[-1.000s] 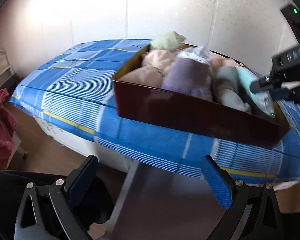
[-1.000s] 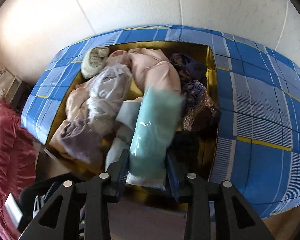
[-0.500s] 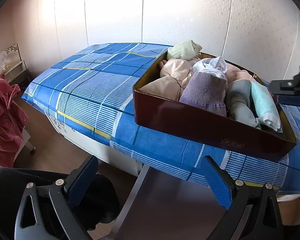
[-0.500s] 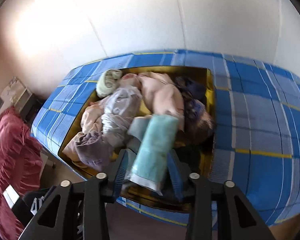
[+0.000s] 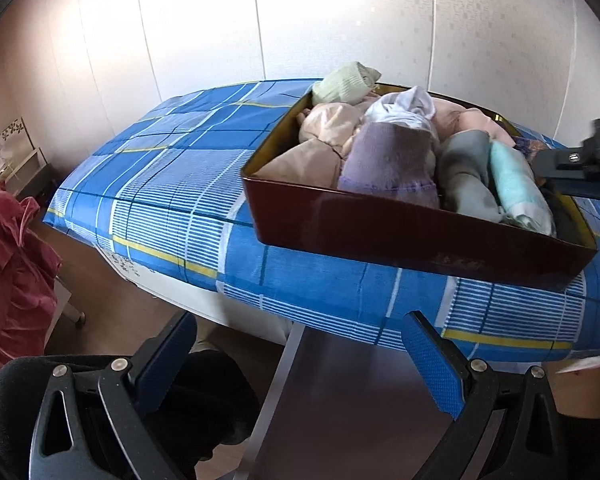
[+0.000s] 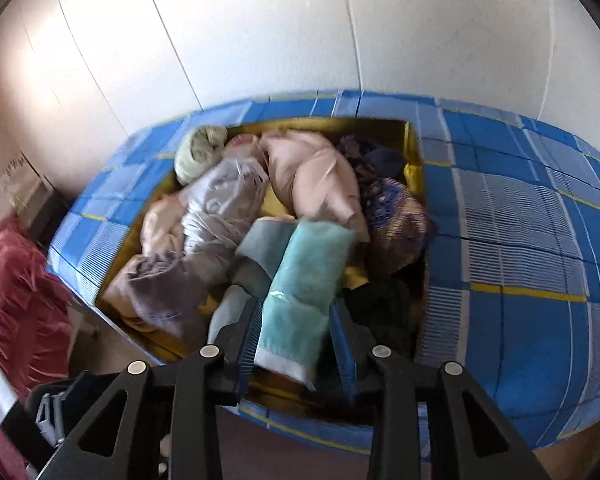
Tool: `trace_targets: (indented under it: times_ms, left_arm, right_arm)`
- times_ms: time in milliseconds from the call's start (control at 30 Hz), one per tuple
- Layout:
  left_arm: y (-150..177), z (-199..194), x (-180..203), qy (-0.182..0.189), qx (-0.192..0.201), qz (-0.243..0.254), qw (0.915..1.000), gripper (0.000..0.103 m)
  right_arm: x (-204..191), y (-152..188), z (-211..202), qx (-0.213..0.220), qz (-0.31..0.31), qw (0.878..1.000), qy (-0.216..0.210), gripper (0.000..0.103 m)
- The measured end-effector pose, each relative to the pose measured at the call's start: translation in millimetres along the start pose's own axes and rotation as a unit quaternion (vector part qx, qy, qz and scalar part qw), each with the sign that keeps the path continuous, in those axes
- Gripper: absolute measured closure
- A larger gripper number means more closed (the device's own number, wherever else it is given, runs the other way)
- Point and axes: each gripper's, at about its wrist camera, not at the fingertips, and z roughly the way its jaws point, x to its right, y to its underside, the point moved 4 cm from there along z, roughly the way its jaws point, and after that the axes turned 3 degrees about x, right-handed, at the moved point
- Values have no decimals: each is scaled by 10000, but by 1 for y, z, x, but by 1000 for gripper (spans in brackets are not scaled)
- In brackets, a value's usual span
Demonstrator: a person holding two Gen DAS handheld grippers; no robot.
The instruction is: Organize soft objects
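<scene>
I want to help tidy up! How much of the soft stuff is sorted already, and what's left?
Nothing looks put away yet: the blue checked cover beside the box has nothing on it. In hand: the right gripper is squeezing the teal bundle at the box's near end. Left: the pink clothes, purple cloth and pale green roll, piled in the box. The left gripper is open and empty.

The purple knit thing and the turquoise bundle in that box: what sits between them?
A grey folded cloth lies between the purple knit piece and the turquoise bundle, touching both. The left wrist view shows it best.
</scene>
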Motion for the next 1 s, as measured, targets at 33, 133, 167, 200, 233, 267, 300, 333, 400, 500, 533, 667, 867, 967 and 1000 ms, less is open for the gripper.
trace_targets:
  times_ms: [33,133,167,200,233,267,300,333,400,500,533,667,867,967,1000]
  left_arm:
    - [0,-1,1,17,11,25,10000,0]
    - [2,-5,2,43,48,102,9999,0]
    - [3,-7,2,31,57,136,9999,0]
    - [4,-8,2,23,58,163,9998,0]
    - [5,-10,2,14,67,183,9998,0]
    - [7,-12,1,-13,59,190,9998,0]
    - [9,-15,0,-12,49,189,9998,0]
    - [10,-19,0,12,39,190,9998,0]
    - [13,-29,-1,27,102,249,9996,0]
    - [16,-51,-1,83,279,289,9992,0]
    - [17,-60,-1,111,342,291,9989,0]
    - [26,-95,-1,265,446,286,9982,0]
    - [30,-130,4,511,499,248,9971,0]
    - [36,-143,4,629,422,229,9969,0]
    - [38,-145,4,653,392,231,9968,0]
  right_arm:
    - [0,4,-7,67,-13,10000,-1,65]
    - [-5,15,-28,269,-137,9995,114,59]
    - [-6,20,-34,323,-182,9992,137,57]
    - [-7,26,-40,362,-202,9990,147,56]
    - [-7,31,-45,403,-211,9988,170,55]
    - [-8,37,-51,458,-222,9985,186,54]
    - [-9,41,-55,492,-231,9983,195,51]
    - [-9,46,-60,521,-230,9981,239,43]
    - [-10,55,-70,604,-256,9973,316,37]
    - [-14,70,-90,755,-366,9950,543,37]
    - [-16,77,-99,846,-410,9933,671,37]
    - [-16,100,-127,1030,-337,9906,829,37]
    - [-16,124,-158,1185,-309,9846,1250,36]
    - [-12,135,-173,1410,-51,9793,1452,36]
    - [-10,139,-177,1447,77,9794,1404,36]
